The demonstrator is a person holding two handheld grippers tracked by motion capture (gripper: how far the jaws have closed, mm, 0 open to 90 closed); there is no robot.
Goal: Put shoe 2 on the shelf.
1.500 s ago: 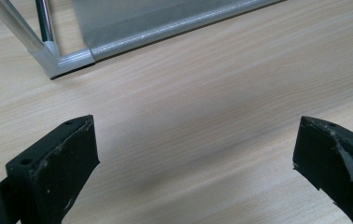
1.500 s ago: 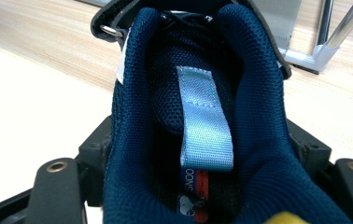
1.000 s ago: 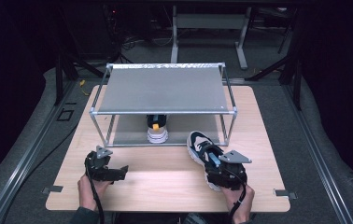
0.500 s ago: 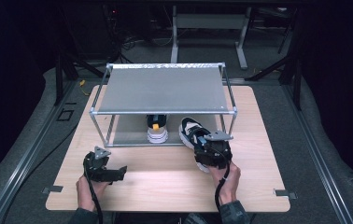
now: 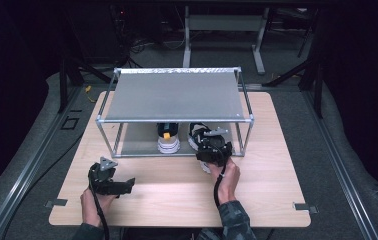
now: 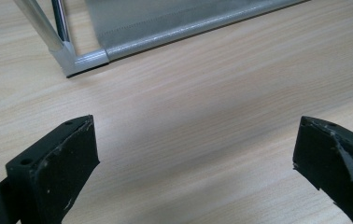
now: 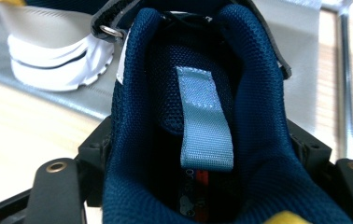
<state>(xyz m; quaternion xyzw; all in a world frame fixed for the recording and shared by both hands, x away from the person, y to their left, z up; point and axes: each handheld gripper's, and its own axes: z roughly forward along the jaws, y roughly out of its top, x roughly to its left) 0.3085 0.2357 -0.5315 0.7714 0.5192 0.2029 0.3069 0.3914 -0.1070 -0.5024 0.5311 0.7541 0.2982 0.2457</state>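
From the high view, my right gripper (image 5: 208,145) sits at the front edge of the rack (image 5: 174,95), pushing the navy shoe (image 5: 197,134) toe-first onto the lower shelf, just beside the white shoe (image 5: 168,142) already parked there. My left gripper (image 5: 109,179) rests on the worktop (image 5: 272,190), well apart from the rack.

In the left gripper view my fingers (image 6: 55,163) stand wide open with nothing between them, just bare wood and the rack's corner post (image 6: 67,46) ahead.

In the right gripper view my fingers are closed partway onto the navy shoe's heel collar (image 7: 198,140), its pale pull tab (image 7: 205,121) facing me and the white shoe's sole (image 7: 53,51) off to the left. I judge the placing step is nearly done: next I should slide the shoe fully under the top shelf, level with its mate, then let go and back straight out
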